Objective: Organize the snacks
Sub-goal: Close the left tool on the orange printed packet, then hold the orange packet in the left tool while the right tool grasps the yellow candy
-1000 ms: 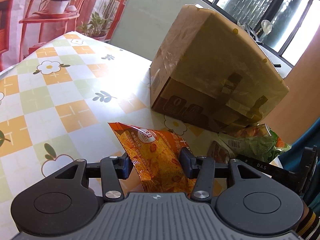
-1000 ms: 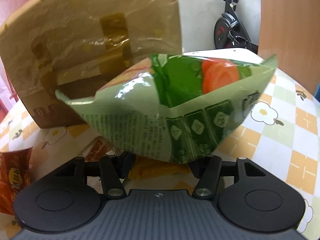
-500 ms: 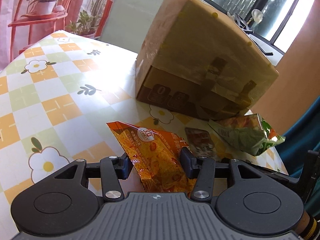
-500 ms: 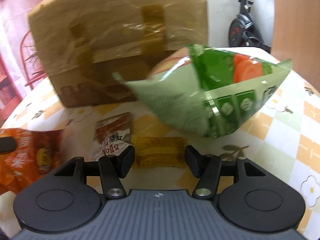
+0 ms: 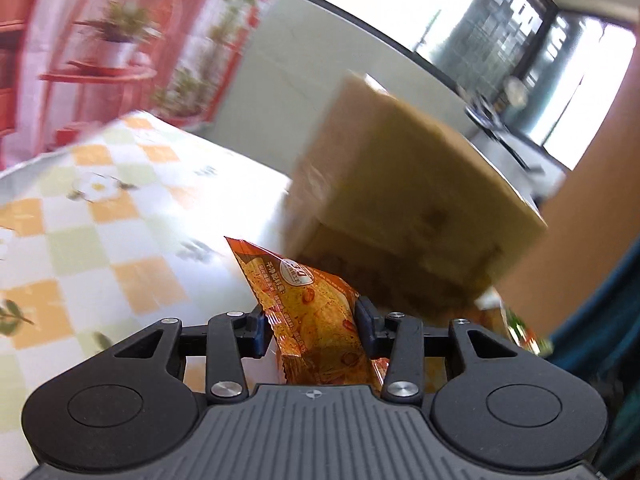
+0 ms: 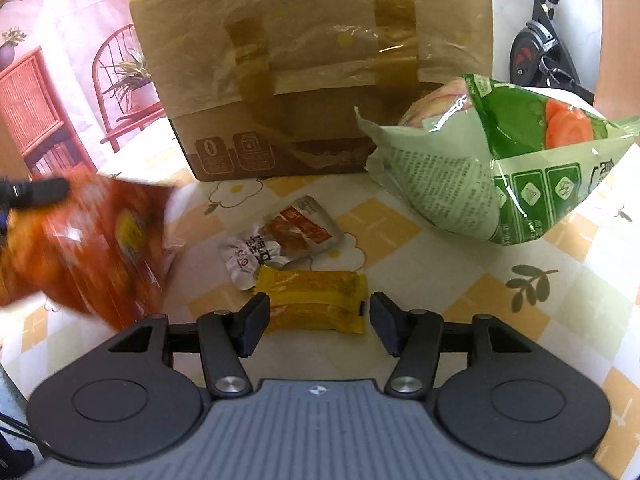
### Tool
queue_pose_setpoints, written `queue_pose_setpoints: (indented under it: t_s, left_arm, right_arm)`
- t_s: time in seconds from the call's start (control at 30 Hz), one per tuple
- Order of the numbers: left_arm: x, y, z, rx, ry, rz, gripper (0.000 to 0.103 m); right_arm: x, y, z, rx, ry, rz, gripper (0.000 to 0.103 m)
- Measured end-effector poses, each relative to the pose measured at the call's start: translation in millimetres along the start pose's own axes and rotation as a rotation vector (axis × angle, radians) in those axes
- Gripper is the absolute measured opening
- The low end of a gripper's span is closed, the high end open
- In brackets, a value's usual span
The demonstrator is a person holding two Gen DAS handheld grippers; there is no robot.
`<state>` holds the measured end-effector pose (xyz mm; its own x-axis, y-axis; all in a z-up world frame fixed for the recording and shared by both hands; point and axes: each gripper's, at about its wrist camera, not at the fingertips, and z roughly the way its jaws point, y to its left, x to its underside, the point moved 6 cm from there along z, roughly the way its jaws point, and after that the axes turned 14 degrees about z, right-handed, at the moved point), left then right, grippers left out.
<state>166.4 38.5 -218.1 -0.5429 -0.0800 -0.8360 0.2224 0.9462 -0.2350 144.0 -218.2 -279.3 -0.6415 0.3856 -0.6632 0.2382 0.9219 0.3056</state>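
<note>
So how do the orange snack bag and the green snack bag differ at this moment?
The orange snack bag is clamped between the left gripper fingers and lifted off the table; the green snack bag is held by neither gripper and rests by the cardboard box. The orange one is blurred in the right wrist view; the green one is sharp. The green bag looks bigger and puffier, though it is nearer that camera. Both are sealed foil packs.

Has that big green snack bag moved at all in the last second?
Yes. In the right wrist view the green bag has gone from right above the right gripper to the tablecloth, right of the cardboard box.
</note>
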Motion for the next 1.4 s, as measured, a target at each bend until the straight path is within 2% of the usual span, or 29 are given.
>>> queue_pose_setpoints:
  t_s: [0.07,0.17,0.33,0.47,0.6,0.77,1.0,1.3,1.4]
  left_arm:
    - [-2,17,-5,-0.059,-0.029,-0.047,0.044]
    - [0,39,-7,-0.137,-0.028,-0.108,0.044]
    - [10,56,-6,-0.209,0.004,-0.155,0.044]
    - [11,57,-3,-0.201,0.042,-0.155,0.043]
    - [27,44,-1,-0.168,0.08,-0.122,0.044]
    - [32,28,-1,-0.136,0.095,-0.068,0.044]
    - [37,20,5,-0.107,0.119,-0.057,0.045]
    - [38,19,5,-0.109,0.12,-0.055,0.045]
    - [37,18,5,-0.109,0.116,-0.049,0.045]
  right_arm:
    - [0,0,0,0.023,-0.002,-0.041,0.059]
    - [1,1,-2,0.031,0.0,-0.087,0.059]
    - [-1,-3,-6,0.03,0.018,-0.097,0.059]
    - [-3,-6,-5,0.035,0.036,-0.091,0.06]
    - [-2,-4,-7,0.034,0.046,-0.104,0.06]
    - [9,1,-5,0.05,0.073,-0.145,0.06]
    - [15,10,-1,0.057,0.057,-0.166,0.064]
    - [17,14,-2,0.015,0.08,-0.188,0.063]
    - [14,16,-3,0.02,0.081,-0.249,0.062]
